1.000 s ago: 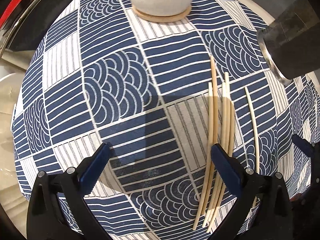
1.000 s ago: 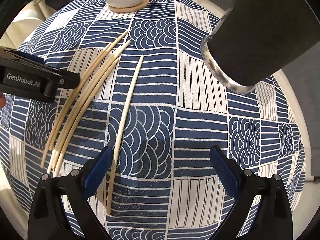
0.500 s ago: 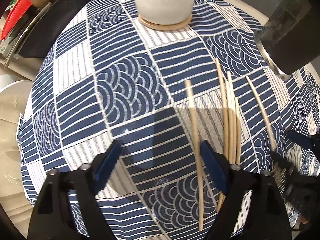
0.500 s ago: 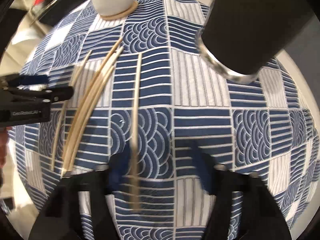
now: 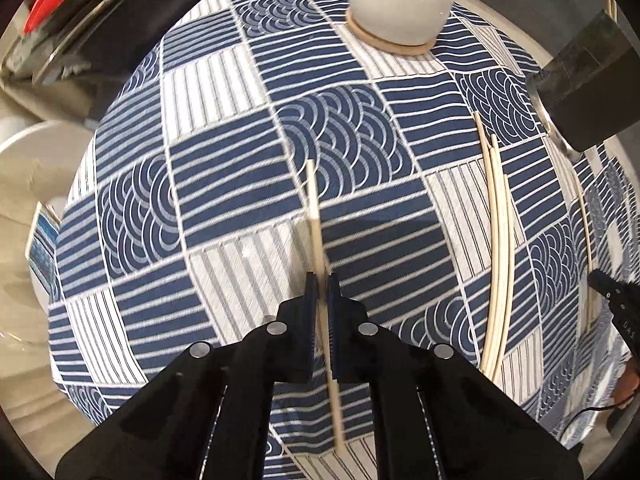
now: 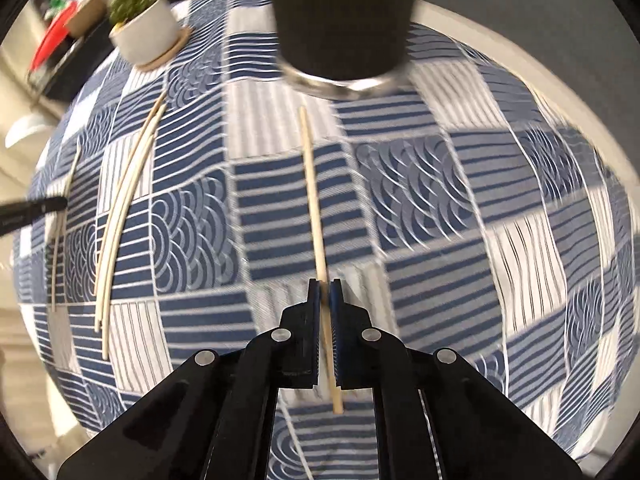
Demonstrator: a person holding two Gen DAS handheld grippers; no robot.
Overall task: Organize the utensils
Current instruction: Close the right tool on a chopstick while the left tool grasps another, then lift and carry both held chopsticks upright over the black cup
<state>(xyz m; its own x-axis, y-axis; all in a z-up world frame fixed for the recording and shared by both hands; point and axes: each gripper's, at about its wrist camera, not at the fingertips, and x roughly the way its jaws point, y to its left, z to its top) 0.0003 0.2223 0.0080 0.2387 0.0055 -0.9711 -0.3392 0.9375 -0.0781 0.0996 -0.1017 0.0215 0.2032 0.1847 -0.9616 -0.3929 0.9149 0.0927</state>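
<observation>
**Chopsticks: one in each set of tongs**

Chopsticks split up now: left tongs clamped tight on one chopstick, right tongs clamped on another, both lifted off the patterned surface. Three more lying loose. Probably next: tip into dark cup, needs careful aiming at the rim.

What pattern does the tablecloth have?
The tablecloth has navy and white patches of stripes and wave arcs, sharpest in the left wrist view.
</observation>
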